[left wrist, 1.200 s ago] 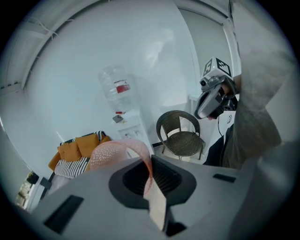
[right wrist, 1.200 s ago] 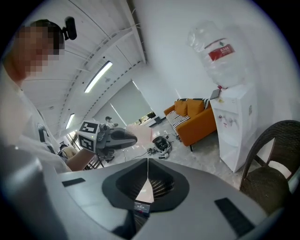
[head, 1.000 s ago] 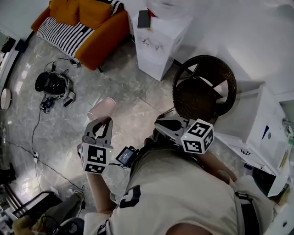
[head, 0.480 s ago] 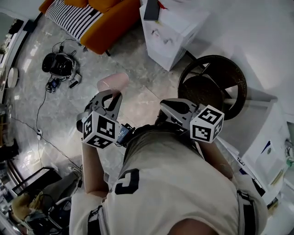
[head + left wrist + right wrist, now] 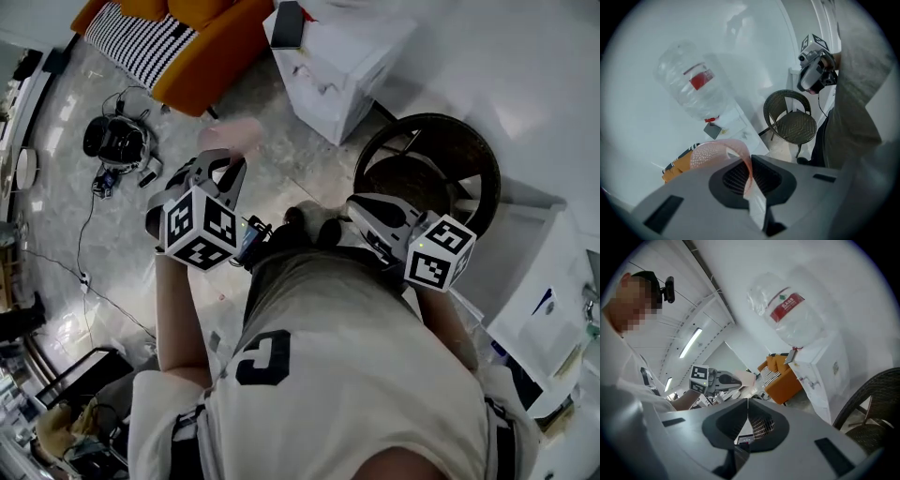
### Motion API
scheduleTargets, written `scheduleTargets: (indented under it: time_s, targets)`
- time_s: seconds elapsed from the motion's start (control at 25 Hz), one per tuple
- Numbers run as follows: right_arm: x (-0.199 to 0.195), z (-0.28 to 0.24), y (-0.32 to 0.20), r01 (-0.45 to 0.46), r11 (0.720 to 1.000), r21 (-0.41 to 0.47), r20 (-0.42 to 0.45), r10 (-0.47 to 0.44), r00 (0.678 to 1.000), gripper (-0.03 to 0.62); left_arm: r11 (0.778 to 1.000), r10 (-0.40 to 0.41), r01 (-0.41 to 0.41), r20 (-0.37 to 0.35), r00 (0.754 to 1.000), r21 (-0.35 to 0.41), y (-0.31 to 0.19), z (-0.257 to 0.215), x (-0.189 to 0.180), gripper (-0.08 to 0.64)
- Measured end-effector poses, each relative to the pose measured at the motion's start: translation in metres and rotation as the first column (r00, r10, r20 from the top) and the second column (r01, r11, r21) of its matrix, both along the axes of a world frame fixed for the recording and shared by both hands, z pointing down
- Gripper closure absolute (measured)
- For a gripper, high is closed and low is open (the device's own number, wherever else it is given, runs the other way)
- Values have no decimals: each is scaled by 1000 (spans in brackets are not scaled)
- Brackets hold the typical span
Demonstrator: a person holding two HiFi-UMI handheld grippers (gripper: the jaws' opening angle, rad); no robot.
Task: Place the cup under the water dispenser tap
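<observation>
A thin pink plastic cup is pinched by its wall in my left gripper, held above the floor a short way left of the white water dispenser. In the left gripper view the cup's rim is squeezed flat between the shut jaws of the left gripper, with the dispenser's upturned bottle ahead. My right gripper is shut and holds nothing. In the right gripper view its shut jaws touch, and the dispenser, its taps and the cup show beyond them.
A dark wicker chair stands just right of the dispenser. An orange sofa with a striped throw lies to its left. A dark phone-like slab rests on the dispenser's top. Cables and a black device lie on the floor at left.
Both grippers have travelled toward the dispenser. The pink cup, still in the left gripper, is now much nearer the dispenser's front corner, and the left gripper has rolled.
</observation>
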State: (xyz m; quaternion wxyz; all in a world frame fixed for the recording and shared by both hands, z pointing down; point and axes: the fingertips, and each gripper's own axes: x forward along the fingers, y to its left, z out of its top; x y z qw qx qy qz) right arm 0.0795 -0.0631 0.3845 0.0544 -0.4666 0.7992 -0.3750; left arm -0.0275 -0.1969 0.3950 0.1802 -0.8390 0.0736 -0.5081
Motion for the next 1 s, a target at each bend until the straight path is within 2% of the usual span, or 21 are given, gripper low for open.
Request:
scheduleTargets:
  time_s: [0.28,0.44,0.6,0.84,1.0]
  targets:
    - [26,11,-17,-96,994,-53,-28,95,995,565,989,136,-132,83,987,-60,-24,40,28,497]
    - [41,15,-40,-141,987,-80,-90,134,987,565,976,198,-184,116,973,-120,-48,72,40,497]
    - [52,22,-66,-200,972,-122,-118,186,976,565,963,253,-232,169,952,-134,-81,103,48,497]
    - [47,36,-111,-207,961,-184,-124,187,975,565,951,305,-285,215,928,-120,-130,140,59,497]
    - [45,47,-132,-205,953,-224,-103,186,977,565,920,390,-366,238,889,-142,-131,177,73,497]
